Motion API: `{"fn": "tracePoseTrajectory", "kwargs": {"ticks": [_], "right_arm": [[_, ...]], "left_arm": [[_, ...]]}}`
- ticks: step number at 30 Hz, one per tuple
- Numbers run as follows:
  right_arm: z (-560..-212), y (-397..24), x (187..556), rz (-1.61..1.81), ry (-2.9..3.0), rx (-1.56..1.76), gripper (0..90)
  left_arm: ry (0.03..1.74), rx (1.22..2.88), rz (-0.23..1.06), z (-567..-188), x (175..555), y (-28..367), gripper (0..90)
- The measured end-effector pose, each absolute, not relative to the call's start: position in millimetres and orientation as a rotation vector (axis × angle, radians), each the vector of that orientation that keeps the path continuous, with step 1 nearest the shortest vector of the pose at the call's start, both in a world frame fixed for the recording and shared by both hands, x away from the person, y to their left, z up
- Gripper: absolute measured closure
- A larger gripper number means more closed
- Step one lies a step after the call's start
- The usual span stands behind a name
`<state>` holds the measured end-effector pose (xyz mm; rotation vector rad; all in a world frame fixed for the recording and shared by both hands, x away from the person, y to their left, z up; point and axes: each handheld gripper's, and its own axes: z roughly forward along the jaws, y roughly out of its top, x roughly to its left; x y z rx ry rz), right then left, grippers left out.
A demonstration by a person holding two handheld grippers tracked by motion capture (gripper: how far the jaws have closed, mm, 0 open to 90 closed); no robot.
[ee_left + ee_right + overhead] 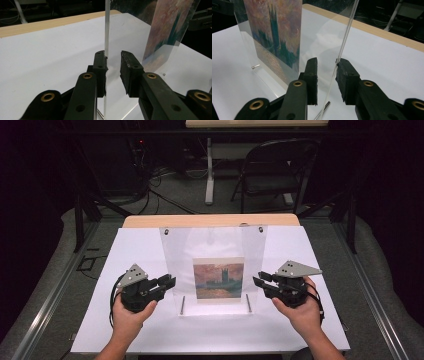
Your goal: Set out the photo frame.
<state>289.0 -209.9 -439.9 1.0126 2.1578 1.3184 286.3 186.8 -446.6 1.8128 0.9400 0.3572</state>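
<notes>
Frame (212,265) edges stand between both grippers' parted fingers (100,66).

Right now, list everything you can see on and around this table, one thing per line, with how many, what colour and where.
Acrylic frame: one, clear, upright mid-table, side edges between the jaws of both grippers.
Painting print: one, orange, pink and dark teal, inside the frame's lower middle.
Pins: two showing, metal, at the frame's foot.
White sheet: one, covering the table.
Table: one, light wood, far edge exposed.
Folding chair: one, dark, behind the table.
Left gripper: one, black, jaws apart around the frame's left edge.
Right gripper: one, black, jaws apart around its right edge.
Hands: two, holding the grippers.
</notes>
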Motion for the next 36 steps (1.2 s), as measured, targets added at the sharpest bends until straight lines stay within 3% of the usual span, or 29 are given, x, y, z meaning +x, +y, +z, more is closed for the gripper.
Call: {"fn": "tracePoseTrajectory", "kwargs": {"ticks": [25, 31, 36], "right_arm": [[-437.0, -212.7, 292.0, 1.344, 2.197, 1.015, 66.6], [-432.9, -213.9, 289.5, 1.347, 2.194, 0.996, 60.3], [-427.2, -222.1, 284.4, 1.341, 2.152, 0.972, 47.5]], "left_arm": [[0.944, 1.831, 0.333, -438.7, 286.7, 187.8, 66.8], [0.958, 1.818, 0.335, -434.4, 282.8, 196.4, 55.3], [0.977, 1.812, 0.387, -431.1, 277.5, 206.1, 45.8]]}}
